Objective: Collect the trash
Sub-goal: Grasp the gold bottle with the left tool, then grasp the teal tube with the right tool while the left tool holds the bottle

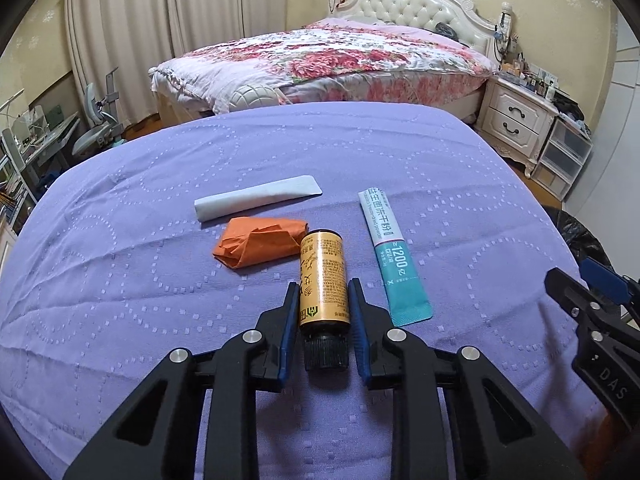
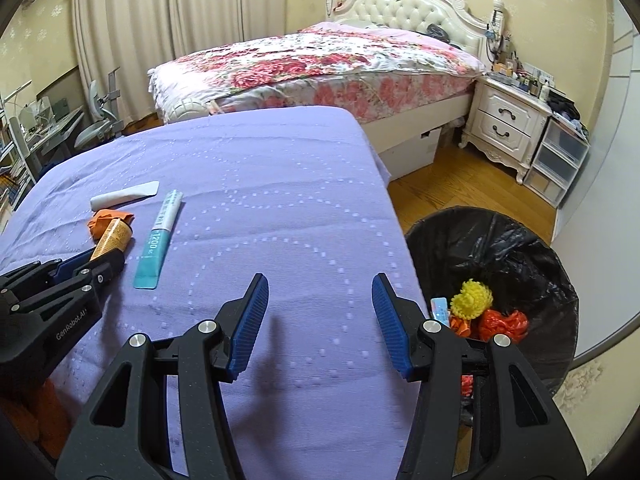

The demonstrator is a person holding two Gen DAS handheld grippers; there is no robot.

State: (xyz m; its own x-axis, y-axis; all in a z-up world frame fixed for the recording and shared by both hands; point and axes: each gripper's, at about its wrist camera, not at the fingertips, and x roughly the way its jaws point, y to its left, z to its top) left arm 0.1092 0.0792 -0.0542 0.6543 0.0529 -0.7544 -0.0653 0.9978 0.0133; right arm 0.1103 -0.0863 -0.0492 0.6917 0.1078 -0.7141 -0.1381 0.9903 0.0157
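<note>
We see the left gripper (image 1: pixel 323 294) clamped on a gold-labelled bottle (image 1: pixel 323 280) lying on the purple-covered tabletop (image 1: pixel 120 300), beside an orange wrapper (image 1: pixel 256 246), a white packet (image 1: pixel 256 200) and a teal sachet (image 1: pixel 394 256). The right gripper (image 2: pixel 320 300) hangs apart and empty near the black-lined bin (image 2: pixel 500 248).

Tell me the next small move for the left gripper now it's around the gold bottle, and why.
Probably lift it straight up off the purple cloth. The left gripper has its blue pads against the gold bottle, which still lies on the cloth touching the orange wad. A clean lift avoids dragging the wad; the lined bin waits off the table's right edge.
</note>
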